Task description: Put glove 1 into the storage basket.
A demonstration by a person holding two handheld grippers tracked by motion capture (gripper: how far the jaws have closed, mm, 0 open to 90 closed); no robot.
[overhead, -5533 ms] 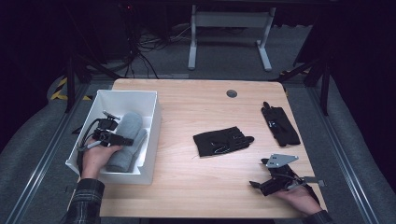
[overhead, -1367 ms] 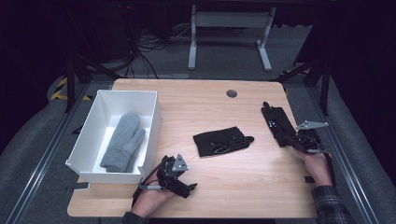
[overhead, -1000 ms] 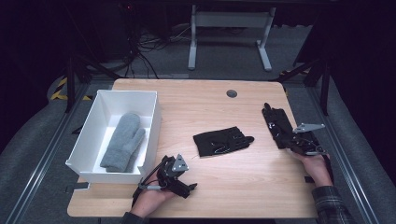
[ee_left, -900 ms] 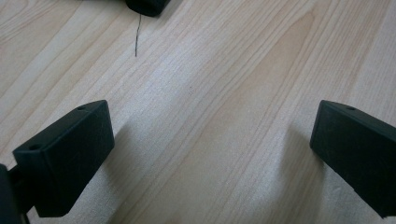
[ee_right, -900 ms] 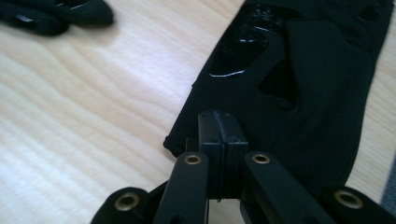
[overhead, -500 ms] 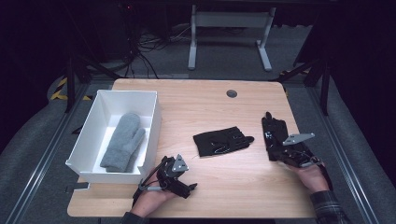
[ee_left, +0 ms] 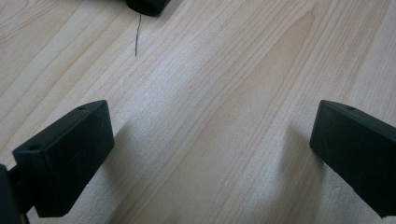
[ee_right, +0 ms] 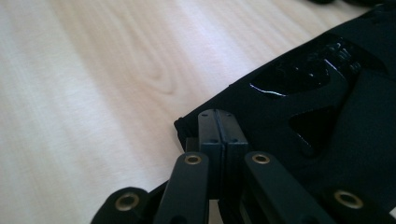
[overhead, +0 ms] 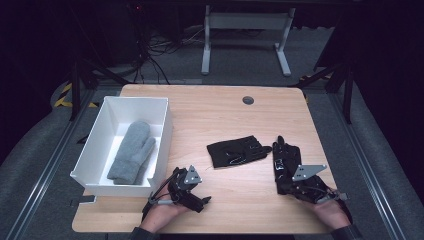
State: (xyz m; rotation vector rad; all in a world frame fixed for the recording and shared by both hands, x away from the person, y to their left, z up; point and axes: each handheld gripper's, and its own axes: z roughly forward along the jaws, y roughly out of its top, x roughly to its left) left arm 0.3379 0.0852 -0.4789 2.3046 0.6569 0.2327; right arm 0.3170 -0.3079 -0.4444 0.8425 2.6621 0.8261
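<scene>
The right gripper [overhead: 295, 186] pinches the near end of a black glove [overhead: 286, 162] on the surface [overhead: 200, 107]. The glove's long side points away. The box [overhead: 162, 120] is far left, nearer the open left gripper [overhead: 192, 197].

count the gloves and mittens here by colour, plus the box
black gloves: 2, one flat at mid-table, one gripped at its cuff by the right gripper
grey knitted mitten: 1, lying in the box
white rectangular box: 1
total: 4
</scene>
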